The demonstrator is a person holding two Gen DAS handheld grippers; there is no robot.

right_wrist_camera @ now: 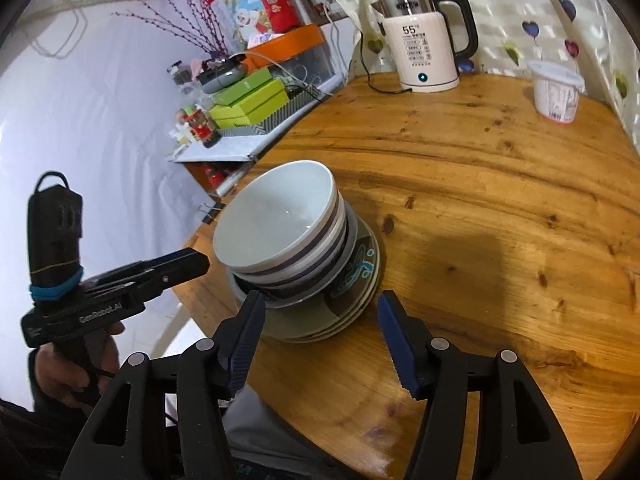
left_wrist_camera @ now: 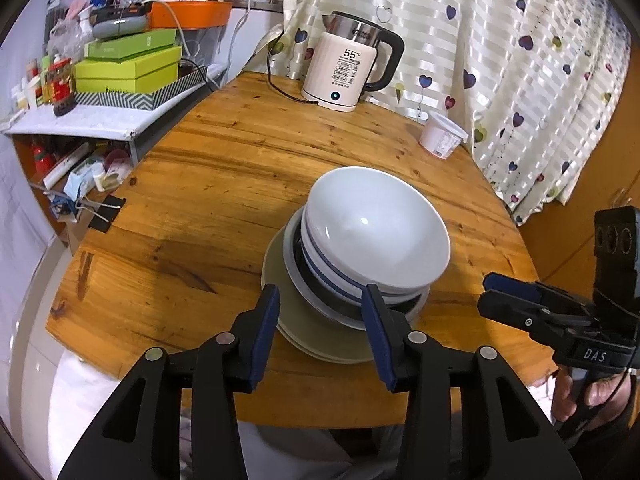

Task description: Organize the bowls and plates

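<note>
A stack of dishes stands on the round wooden table [left_wrist_camera: 224, 152]. Several olive plates [left_wrist_camera: 316, 336] lie at the bottom, with a teal pattern showing in the right wrist view [right_wrist_camera: 356, 272]. Nested white bowls with blue stripes [left_wrist_camera: 376, 232] sit on top, also seen in the right wrist view [right_wrist_camera: 280, 216]. My left gripper [left_wrist_camera: 320, 328] is open and empty, just before the stack's near edge. My right gripper [right_wrist_camera: 320, 332] is open and empty in front of the plates, and shows in the left wrist view [left_wrist_camera: 516, 296] to the right of the stack.
A white electric kettle [left_wrist_camera: 344, 68] with a black cord stands at the table's far edge, and a white plastic tub [left_wrist_camera: 442, 134] to its right. A cluttered shelf with green boxes [left_wrist_camera: 128, 68] stands left of the table. A patterned curtain [left_wrist_camera: 520, 60] hangs behind.
</note>
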